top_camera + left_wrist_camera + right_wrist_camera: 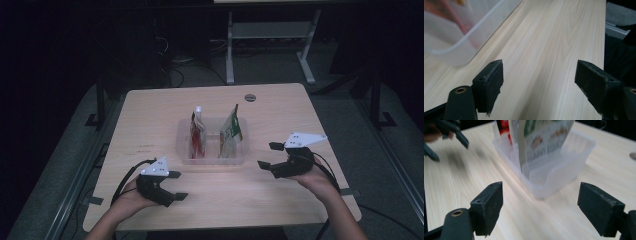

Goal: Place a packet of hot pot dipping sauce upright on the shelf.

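A clear plastic bin [212, 160] with dividers stands in the middle of the wooden table [150, 125]. In it a red pouch [197, 137] stands upright at the left and a green-and-white pouch [231, 131] at the right. My left gripper [178, 185] is open and empty near the table's front left, its jaws pointing right, short of the bin [461, 47]. My right gripper [266, 155] is open and empty just right of the bin, jaws pointing at it. In the right gripper view the bin [554, 175] and the green pouch [544, 140] lie ahead of the jaws.
A round grey grommet [250, 97] sits in the table's far edge. White desk legs [230, 50] stand on the dark floor behind the table. The other hand's gripper [446, 135] shows blurred at the top left of the right gripper view.
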Demonstrator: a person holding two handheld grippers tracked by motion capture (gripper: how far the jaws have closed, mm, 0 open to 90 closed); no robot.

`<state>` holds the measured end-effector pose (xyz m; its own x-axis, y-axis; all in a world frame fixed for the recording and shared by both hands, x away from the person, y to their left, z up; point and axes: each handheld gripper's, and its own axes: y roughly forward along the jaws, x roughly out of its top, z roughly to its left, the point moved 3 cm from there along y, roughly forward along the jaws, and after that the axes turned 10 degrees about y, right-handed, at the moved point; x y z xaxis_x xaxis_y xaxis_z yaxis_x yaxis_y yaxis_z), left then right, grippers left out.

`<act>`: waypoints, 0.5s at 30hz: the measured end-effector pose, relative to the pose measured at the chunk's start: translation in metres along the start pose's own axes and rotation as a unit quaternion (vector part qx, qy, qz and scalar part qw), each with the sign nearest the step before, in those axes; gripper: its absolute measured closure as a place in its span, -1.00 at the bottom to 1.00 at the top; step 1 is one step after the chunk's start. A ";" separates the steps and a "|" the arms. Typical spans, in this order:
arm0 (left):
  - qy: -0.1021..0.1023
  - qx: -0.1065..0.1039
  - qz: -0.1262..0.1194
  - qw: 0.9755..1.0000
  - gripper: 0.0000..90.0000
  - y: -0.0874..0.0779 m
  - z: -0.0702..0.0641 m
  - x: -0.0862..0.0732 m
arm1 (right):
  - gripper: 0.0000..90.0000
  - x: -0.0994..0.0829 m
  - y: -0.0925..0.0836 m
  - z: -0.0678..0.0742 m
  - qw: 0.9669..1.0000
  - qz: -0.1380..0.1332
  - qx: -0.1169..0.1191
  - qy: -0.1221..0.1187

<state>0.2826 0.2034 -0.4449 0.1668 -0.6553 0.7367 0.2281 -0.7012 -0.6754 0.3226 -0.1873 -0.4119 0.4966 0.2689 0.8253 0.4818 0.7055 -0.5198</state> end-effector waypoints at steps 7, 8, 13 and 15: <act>-0.005 0.011 0.024 1.000 -0.52 -0.010 -0.006 -0.019 | -0.59 -0.031 -0.003 0.000 0.999 0.042 -0.012 0.003; -0.006 0.014 0.025 1.000 -0.52 -0.010 -0.006 -0.021 | -0.59 -0.037 -0.004 0.000 0.999 0.050 -0.017 0.005; -0.004 0.026 0.048 0.999 -0.52 -0.013 -0.003 -0.031 | -0.59 -0.055 -0.004 -0.003 0.996 0.087 -0.029 0.004; -0.006 0.028 0.046 0.999 -0.52 -0.014 -0.001 -0.031 | -0.60 -0.057 -0.001 -0.004 0.995 0.095 -0.030 0.002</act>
<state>0.2734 0.2335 -0.4586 0.2010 -0.7128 0.6720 0.2646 -0.6210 -0.7378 0.2966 -0.2062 -0.4591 0.5861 0.3911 0.7096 0.4205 0.6018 -0.6790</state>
